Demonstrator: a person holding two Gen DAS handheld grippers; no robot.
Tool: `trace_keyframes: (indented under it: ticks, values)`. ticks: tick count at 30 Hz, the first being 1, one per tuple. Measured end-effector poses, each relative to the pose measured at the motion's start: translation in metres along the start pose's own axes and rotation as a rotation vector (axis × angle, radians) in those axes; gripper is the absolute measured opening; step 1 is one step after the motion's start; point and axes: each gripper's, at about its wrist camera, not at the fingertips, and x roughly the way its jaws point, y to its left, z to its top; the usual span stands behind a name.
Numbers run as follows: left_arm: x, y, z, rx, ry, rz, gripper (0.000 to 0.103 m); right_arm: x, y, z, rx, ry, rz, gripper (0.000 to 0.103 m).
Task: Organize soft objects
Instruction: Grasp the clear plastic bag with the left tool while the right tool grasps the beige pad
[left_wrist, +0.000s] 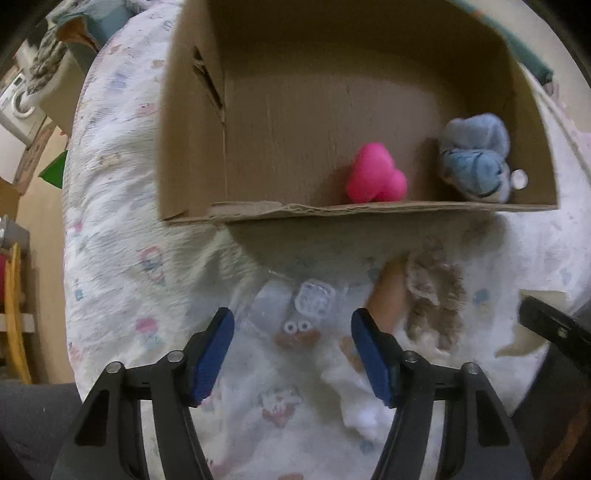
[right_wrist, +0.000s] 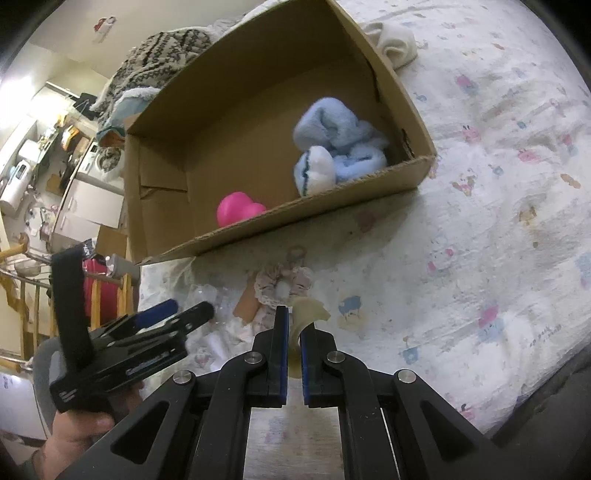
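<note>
— Two soft toys sit boxed?
— Yes: pink plush and blue plush lie along the cardboard box's near wall. My right gripper pinches a cream soft piece, boxward next. My left gripper gapes empty over the bed sheet.
— Hidden?
— Scrunchie beside the box; the clear packet is blurred.

Pink toy, blue plush, brown cardboard box
</note>
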Motion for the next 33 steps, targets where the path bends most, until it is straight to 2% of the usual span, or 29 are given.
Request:
trace_keyframes:
  ticks: [3,5,7,10,19,23,33]
  values:
    - [0.013,-0.001,0.003,-0.001,0.032,0.031,0.057,0.002,-0.001,0.000,0.007,0.003,-0.006,0.007]
    - [0.016,-0.002,0.005,-0.009,0.040,0.020,0.046,0.003,-0.001,0.001,0.007,0.004,-0.007,0.007]
    - [0.016,-0.006,0.006,0.011,0.036,0.035,0.041,0.006,0.002,0.002,0.002,0.009,-0.010,0.007]
    - [0.017,-0.010,0.004,0.029,0.034,0.057,0.022,0.008,0.004,0.002,-0.008,0.013,-0.015,0.007]
    - [0.004,0.011,0.002,-0.048,0.006,0.022,0.017,0.008,0.005,0.002,-0.010,0.006,-0.021,0.007]
    - [-0.010,0.019,-0.002,-0.079,-0.022,0.043,0.017,0.007,0.004,0.002,-0.004,0.000,-0.021,0.007]
    - [-0.060,0.048,-0.035,-0.153,-0.113,0.092,0.016,-0.003,0.007,0.002,-0.022,-0.042,-0.019,0.007]
